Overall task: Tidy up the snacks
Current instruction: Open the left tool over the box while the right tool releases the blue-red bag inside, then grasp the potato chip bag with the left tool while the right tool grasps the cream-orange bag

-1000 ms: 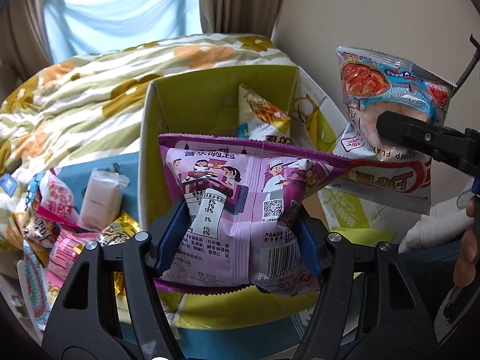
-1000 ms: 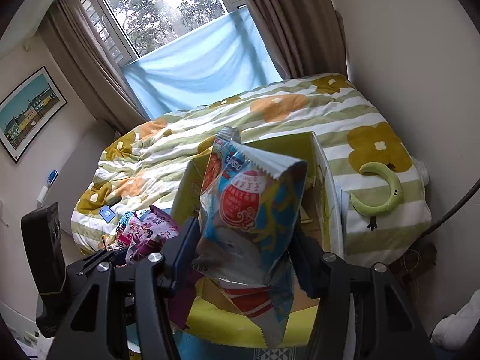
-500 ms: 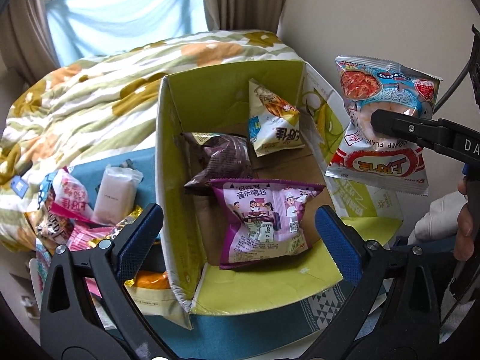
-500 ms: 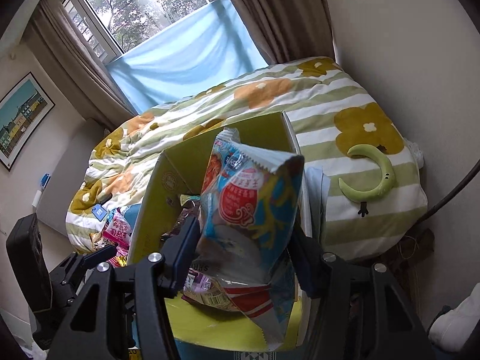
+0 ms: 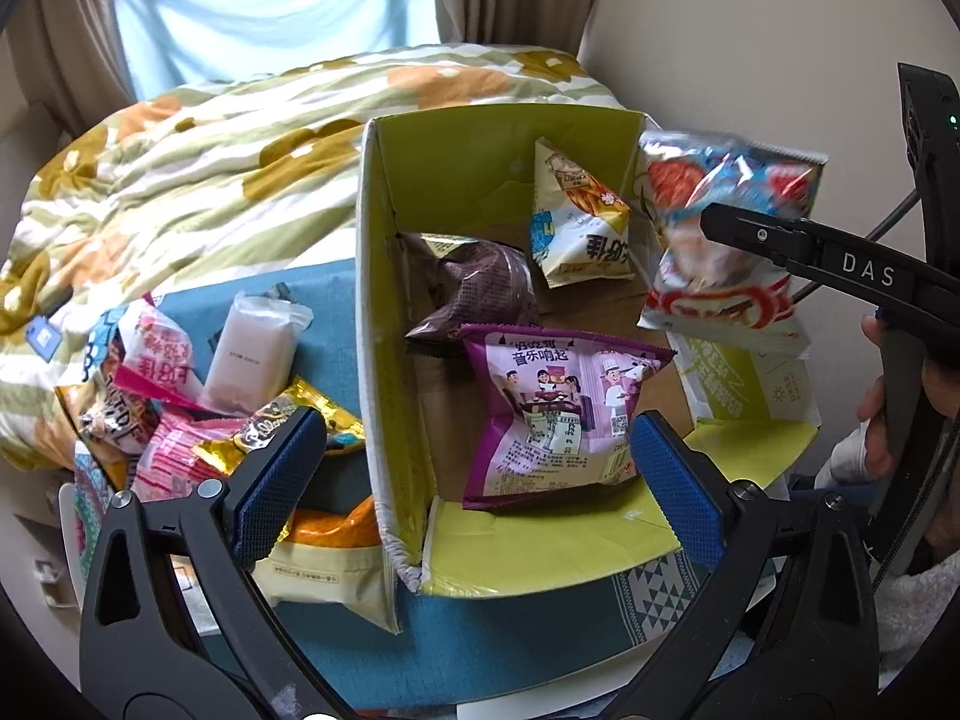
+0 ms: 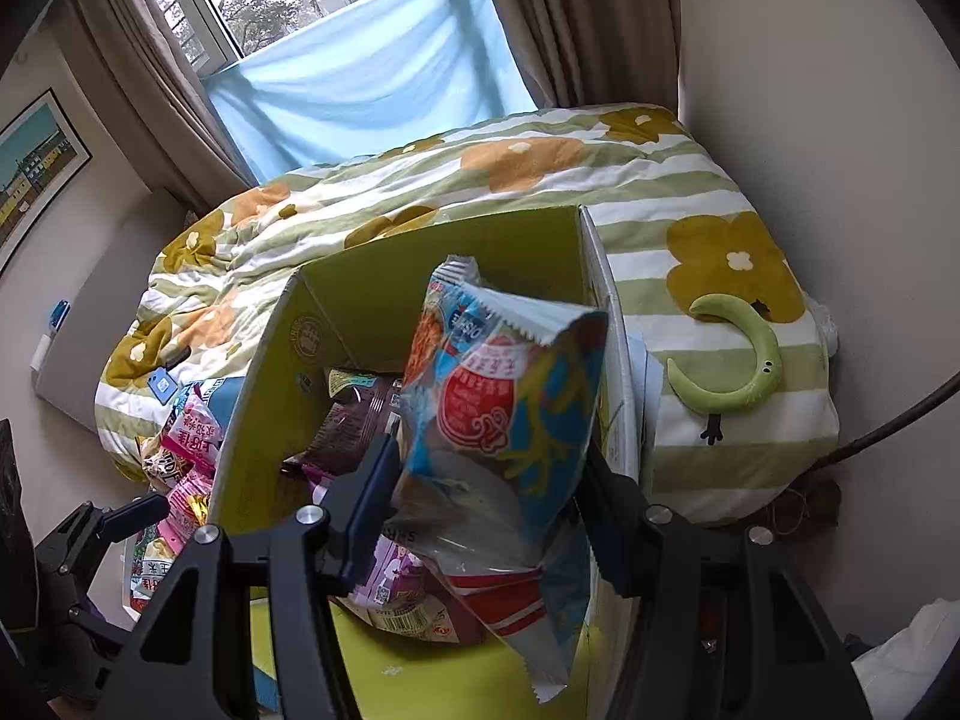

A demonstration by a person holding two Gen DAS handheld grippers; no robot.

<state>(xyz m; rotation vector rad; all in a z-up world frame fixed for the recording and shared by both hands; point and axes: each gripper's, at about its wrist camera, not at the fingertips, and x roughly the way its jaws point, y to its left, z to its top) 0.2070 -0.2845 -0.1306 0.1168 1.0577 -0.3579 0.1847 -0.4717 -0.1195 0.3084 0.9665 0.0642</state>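
An open cardboard box [image 5: 384, 324] with a green inside stands on a blue mat. In it lie a purple snack bag [image 5: 555, 414], a dark brown bag [image 5: 480, 294] and a cream bag [image 5: 576, 228]. My left gripper [image 5: 474, 480] is open and empty, just in front of the box's near edge. My right gripper [image 6: 486, 516] is shut on a blue and red shrimp chip bag [image 6: 504, 420] and holds it over the box's right side; the same bag [image 5: 720, 240] shows in the left wrist view.
A pile of loose snack packets [image 5: 180, 396] lies on the mat left of the box [image 6: 288, 360], with a cream packet [image 5: 318, 576] at the front. A bed with a flowered quilt [image 5: 210, 150] is behind. A green crescent toy [image 6: 738, 360] lies on the bed.
My left gripper opened and let the purple bag drop into the box, then drew back. My right gripper carried the shrimp chip bag in over the box.
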